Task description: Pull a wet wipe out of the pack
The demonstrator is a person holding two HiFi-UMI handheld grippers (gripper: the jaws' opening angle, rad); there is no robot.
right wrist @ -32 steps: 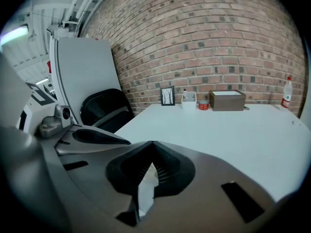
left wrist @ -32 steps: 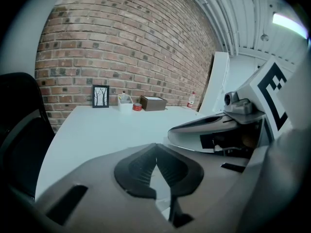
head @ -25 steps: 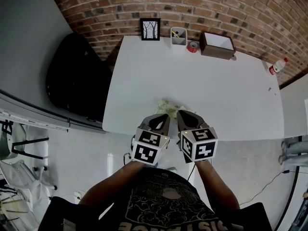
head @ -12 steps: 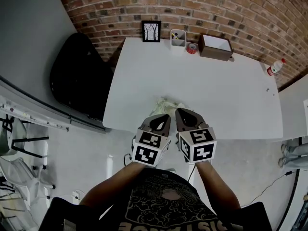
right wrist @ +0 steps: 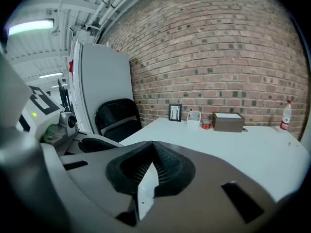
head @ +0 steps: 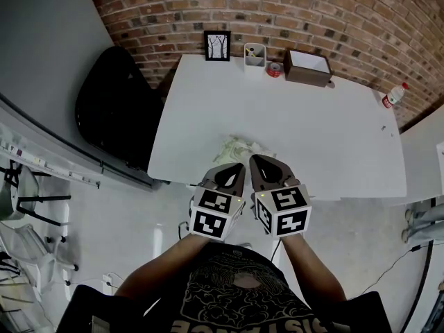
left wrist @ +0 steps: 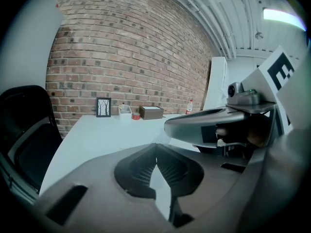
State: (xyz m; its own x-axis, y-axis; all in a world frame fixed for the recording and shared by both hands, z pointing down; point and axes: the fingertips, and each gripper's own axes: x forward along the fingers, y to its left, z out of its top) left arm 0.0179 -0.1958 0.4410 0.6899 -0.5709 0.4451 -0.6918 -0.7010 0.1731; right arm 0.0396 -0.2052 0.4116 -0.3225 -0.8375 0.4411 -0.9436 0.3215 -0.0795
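**Both claws closed at the near edge, pack just ahead**

On my head view the left claw (head: 232,170) and the right claw (head: 259,162) sit side by side at the near edge of the white counter (head: 326,137). Their tips point away from the person and lie close to each other. Just beyond the tips lies the wet wipe pack (head: 238,148), a pale, crumpled-looking bundle on the counter near that edge. I cannot tell whether either tip touches it.

The left gripper view gives me a closed claw, its two ribbed halves meeting at the tip. A pale sliver shows in the slot behind that meeting point, and I cannot make out what it is. The right gripper view reads the same way: tips together, with a narrow white wedge in the gap behind them. In both of those views the claw bodies hide the pack.

A marker cube (head: 215,212) rides the back of the left gripper and a second cube (head: 284,210) the back of the right, both toward the person, whose forearms (head: 161,266) reach up from below.

Along the far edge, against the brick wall (head: 333,12), stand a small framed picture (head: 217,45) of bare trees, a white container (head: 254,54), a small red roll (head: 275,69) and a brown box (head: 309,66) with a pale top. A bottle (head: 392,96) with a red cap stands near the far right corner, well apart from them. A black office chair (head: 114,109) stands at the counter's left side.
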